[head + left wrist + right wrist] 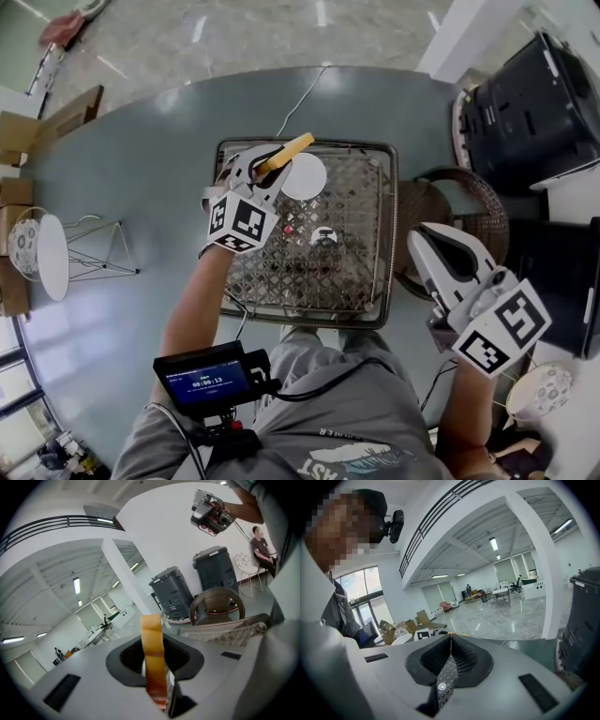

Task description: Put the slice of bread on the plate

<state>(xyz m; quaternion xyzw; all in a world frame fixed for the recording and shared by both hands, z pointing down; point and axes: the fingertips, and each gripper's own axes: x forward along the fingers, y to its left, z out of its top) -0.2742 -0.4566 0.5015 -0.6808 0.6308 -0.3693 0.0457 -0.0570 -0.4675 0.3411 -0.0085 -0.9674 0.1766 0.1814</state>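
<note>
One round grey desk (122, 169). On it sits one square wire-mesh tray (390, 225), and inside the tray, toward the far edge, is one small white plate (309, 178).

Two grippers, one per hand. The left gripper (273, 161) is over the tray's far-left part, its fingers clamped on the one slice of bread (292, 148). The slice stands on edge, with its tan crust running up between the fingers in the left gripper view (152, 653). From the head view its free end overlaps the plate's left rim. Whether it touches the plate, I cannot tell.

The right gripper (424, 239) is off the tray's right side, over the desk edge. Its fingers are pressed together with nothing in them (449, 660).

Beyond the tray's right side is one wicker chair (469, 211), then two dark bins (173, 592). One white round-topped wire stand (52, 255) is at the left.
</note>
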